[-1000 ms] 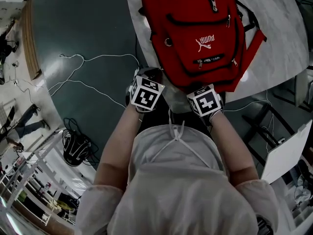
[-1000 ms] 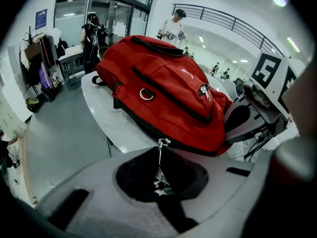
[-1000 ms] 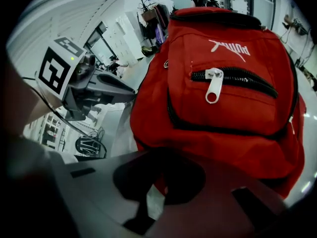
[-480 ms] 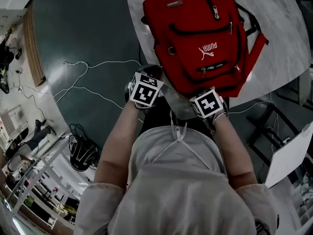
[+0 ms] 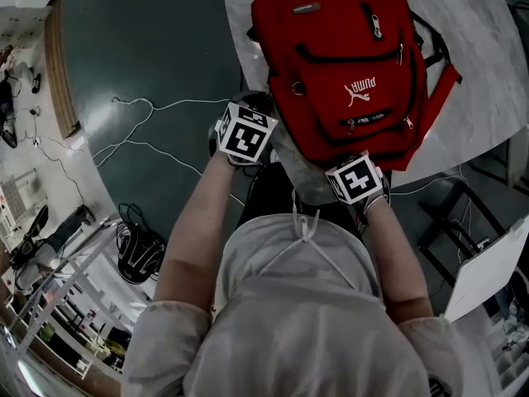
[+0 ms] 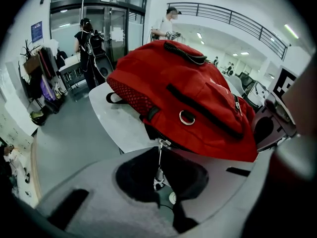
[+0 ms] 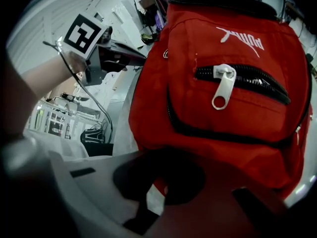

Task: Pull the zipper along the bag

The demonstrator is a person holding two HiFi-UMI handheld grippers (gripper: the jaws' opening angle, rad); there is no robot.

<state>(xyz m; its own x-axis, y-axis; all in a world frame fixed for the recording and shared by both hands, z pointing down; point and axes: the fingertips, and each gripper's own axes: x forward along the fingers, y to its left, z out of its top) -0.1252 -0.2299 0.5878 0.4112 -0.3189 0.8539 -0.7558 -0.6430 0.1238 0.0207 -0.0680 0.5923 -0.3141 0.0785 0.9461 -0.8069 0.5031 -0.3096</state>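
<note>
My left tongs (image 6: 158,185) are pinched shut on the thin metal zipper pull (image 6: 159,160). It runs taut from the jaws up to the slider at the near corner of the red Puma backpack (image 6: 198,98), just ahead of them. My right tongs (image 7: 161,195) are closed on the backpack's bottom edge, with red fabric caught between the jaws, which I take as bracing it. The backpack lies on the white table (image 6: 116,120), its bottom end at the table edge nearest both tongs.

My worry is the pull. It is slim and slick, so a hard or crooked tug could slip it out of the left jaws, or the slider could bind on the corner curve. If the right hold gives, the whole bag could drag toward me and off the table.

Above my right tongs the front pocket looks zipped, its white puller (image 7: 224,86) lying flat. I cannot see inside any compartment.
</note>
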